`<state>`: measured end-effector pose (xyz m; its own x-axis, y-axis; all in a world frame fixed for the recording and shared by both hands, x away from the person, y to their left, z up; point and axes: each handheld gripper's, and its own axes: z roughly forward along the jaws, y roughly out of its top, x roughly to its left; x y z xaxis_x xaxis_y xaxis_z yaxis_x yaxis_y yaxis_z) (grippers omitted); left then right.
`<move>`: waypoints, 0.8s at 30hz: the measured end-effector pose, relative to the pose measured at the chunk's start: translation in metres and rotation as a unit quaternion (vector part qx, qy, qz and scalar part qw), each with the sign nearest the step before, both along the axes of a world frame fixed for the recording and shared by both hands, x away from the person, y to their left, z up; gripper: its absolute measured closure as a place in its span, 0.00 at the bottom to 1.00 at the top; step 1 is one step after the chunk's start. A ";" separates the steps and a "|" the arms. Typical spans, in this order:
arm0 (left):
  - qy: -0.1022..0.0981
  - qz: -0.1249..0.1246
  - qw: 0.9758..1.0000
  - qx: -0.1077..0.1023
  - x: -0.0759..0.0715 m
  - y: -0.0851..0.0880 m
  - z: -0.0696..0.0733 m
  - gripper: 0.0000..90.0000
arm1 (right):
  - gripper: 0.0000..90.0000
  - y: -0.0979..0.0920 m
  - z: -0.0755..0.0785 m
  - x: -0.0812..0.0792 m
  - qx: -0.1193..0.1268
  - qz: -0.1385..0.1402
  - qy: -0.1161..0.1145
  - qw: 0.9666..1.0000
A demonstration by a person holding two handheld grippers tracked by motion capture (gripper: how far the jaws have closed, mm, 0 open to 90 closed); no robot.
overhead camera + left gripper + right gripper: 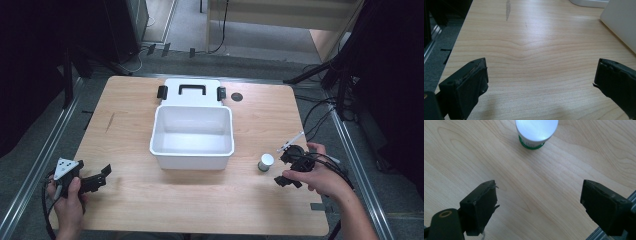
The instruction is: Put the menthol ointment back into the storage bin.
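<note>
Right tongs (539, 202): jaws spread wide, grasping nothing, poised over bare tabletop (200, 200) just short of the small white canister (536, 132), which stands upright right of the open white bin (192, 136). Left tongs (540, 82): likewise released and empty, near the tabletop's front left corner, well apart from the canister.
</note>
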<state>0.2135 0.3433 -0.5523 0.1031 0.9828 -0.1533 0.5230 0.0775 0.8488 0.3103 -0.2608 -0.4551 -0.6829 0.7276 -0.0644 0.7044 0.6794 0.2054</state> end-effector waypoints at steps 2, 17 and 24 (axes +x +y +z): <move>0.001 0.000 1.000 0.000 0.000 0.000 0.000 0.00 | 0.16 0.004 0.002 0.004 -0.004 0.004 0.005 1.000; 0.002 -0.001 1.000 -0.001 0.000 0.000 0.000 0.00 | 0.19 0.027 0.000 0.020 -0.026 0.016 0.052 0.998; 0.003 -0.002 1.000 -0.002 0.001 0.001 0.000 0.00 | 0.23 0.034 -0.001 0.027 -0.030 0.014 0.050 0.998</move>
